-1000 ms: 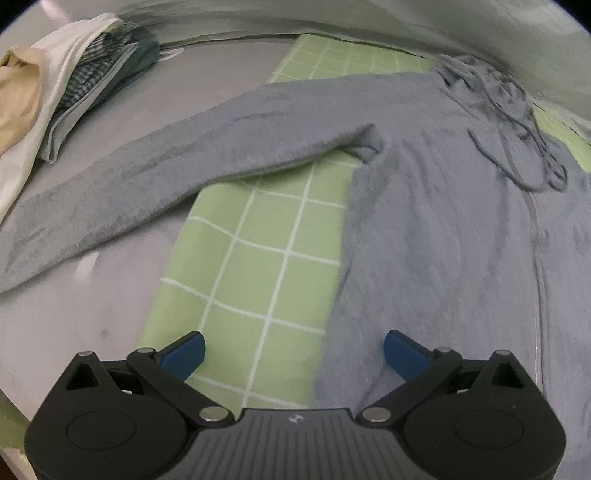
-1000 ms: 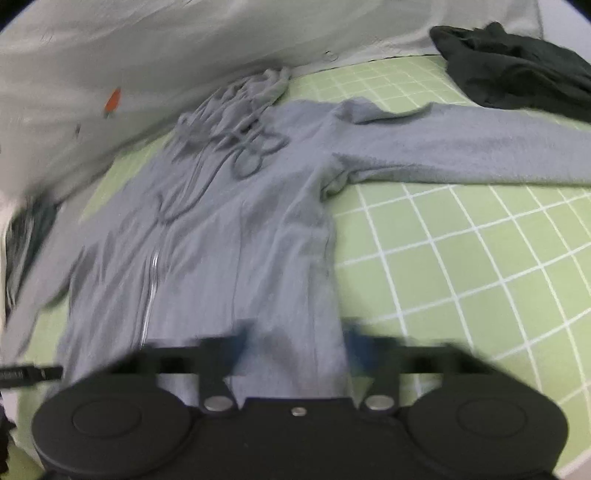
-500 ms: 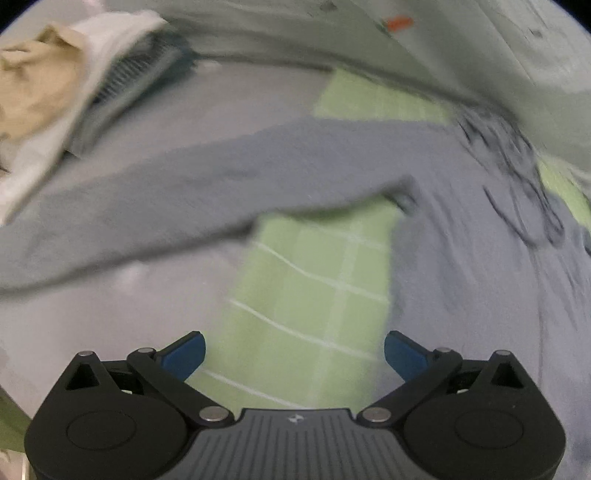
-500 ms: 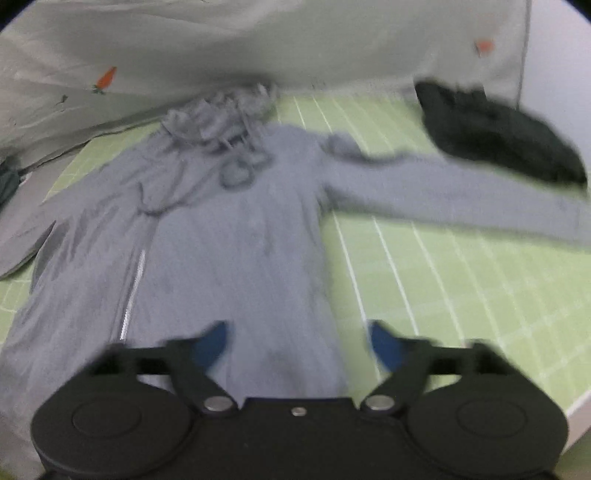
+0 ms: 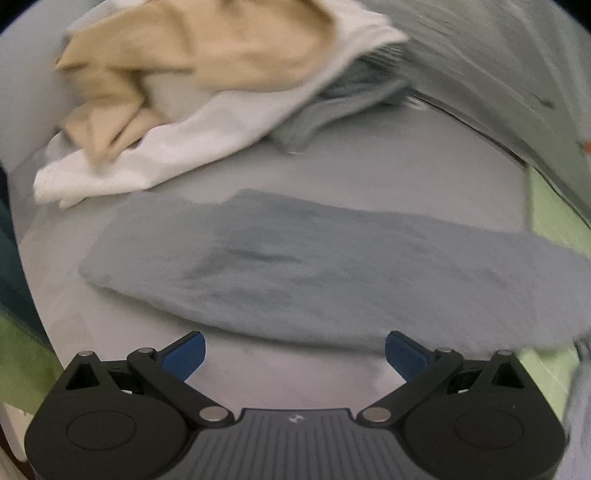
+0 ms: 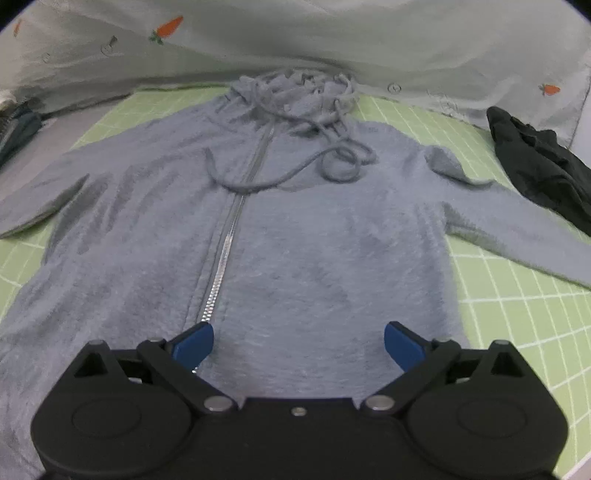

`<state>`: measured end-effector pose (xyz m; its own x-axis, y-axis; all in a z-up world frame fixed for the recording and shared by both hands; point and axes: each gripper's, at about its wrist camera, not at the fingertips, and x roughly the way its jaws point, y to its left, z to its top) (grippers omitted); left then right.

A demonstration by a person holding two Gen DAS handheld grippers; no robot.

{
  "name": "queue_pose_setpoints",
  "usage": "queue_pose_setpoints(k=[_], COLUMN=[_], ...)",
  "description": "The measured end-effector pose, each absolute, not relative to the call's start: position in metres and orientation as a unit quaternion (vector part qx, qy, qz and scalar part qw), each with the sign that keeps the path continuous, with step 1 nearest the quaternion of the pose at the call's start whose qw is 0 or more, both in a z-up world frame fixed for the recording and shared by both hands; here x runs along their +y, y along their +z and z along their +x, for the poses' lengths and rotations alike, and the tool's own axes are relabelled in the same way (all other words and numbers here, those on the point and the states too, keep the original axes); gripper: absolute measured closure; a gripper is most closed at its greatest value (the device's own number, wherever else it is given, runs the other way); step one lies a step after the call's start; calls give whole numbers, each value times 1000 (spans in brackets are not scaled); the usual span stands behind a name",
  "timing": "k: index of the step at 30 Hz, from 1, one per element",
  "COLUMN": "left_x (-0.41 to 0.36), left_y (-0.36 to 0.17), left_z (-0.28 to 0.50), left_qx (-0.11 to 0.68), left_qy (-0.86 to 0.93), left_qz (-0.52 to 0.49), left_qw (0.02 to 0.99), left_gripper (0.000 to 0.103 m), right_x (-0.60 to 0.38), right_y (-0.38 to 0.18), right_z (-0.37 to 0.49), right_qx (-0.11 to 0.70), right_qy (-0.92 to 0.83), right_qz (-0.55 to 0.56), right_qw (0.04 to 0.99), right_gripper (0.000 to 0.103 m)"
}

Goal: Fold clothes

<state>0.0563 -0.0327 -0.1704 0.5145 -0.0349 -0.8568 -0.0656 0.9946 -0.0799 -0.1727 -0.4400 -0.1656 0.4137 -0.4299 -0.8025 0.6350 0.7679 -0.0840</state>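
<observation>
A grey fuzzy zip hoodie (image 6: 295, 229) lies flat, front up, on a green checked mat (image 6: 517, 310), hood and drawstrings at the far end. Its zipper (image 6: 225, 243) runs down the middle. My right gripper (image 6: 298, 345) hovers over the lower body of the hoodie; its jaws are opening wide and nothing is between them. In the left wrist view one hoodie sleeve (image 5: 332, 269) stretches across a grey sheet (image 5: 369, 162), its cuff end at the left. My left gripper (image 5: 294, 354) stands open just short of the sleeve, with nothing held.
A pile of beige, white and checked clothes (image 5: 207, 81) lies beyond the sleeve. A black garment (image 6: 535, 166) sits at the mat's far right. A pale cloth with carrot prints (image 6: 295, 33) rises behind the hoodie.
My left gripper swung left from the hoodie's body to the sleeve end near the clothes pile. My right gripper's jaws spread wide, and it shifted to face the hoodie's middle.
</observation>
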Motion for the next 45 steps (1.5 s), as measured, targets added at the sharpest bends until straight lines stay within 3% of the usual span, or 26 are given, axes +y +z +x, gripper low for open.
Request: queue_pose_setpoints(k=[9,11,13,15,19,30,32,34,36,45], left_x=[-13,-15,-16,-19,-37,-228,-269,-298,-310,-278], left_y=[-179,-177,-174,-169,-151,-73,-72,-79,-86,-116], left_z=[70,69,70,72,76,42,19,-1,-16,12], left_qx=[483,470,455,450,421,310,310,317,318,389], left_qy=[44,49,42,26,-7,-323,-391,-437,-455,-299], left_qz=[-51,-44,-33,-40,-40,26,57,98,132,161], left_qw=[873,880,889,892,906,894,865,836,821,857], left_gripper=[3,15,61,97,99,98,83,36,22,19], right_x=[-433,-431,-429,-429,-433,-463,-472,-481,-488,-502], right_y=[-170,-170,-170,-170,-169,-160,-158,-157,-155,-146], right_z=[-170,-170,-170,-169,-169,-184,-188,-191,-193,-162], right_qx=[430,432,433,434,436,410,404,399,395,382], right_qy=[-344,-345,-345,-344,-336,-343,-347,-347,-343,-301], right_qz=[144,143,140,139,141,150,155,158,157,155], right_qw=[823,821,821,821,823,831,832,834,837,860], right_gripper=[1,1,1,1,1,1,1,1,1,1])
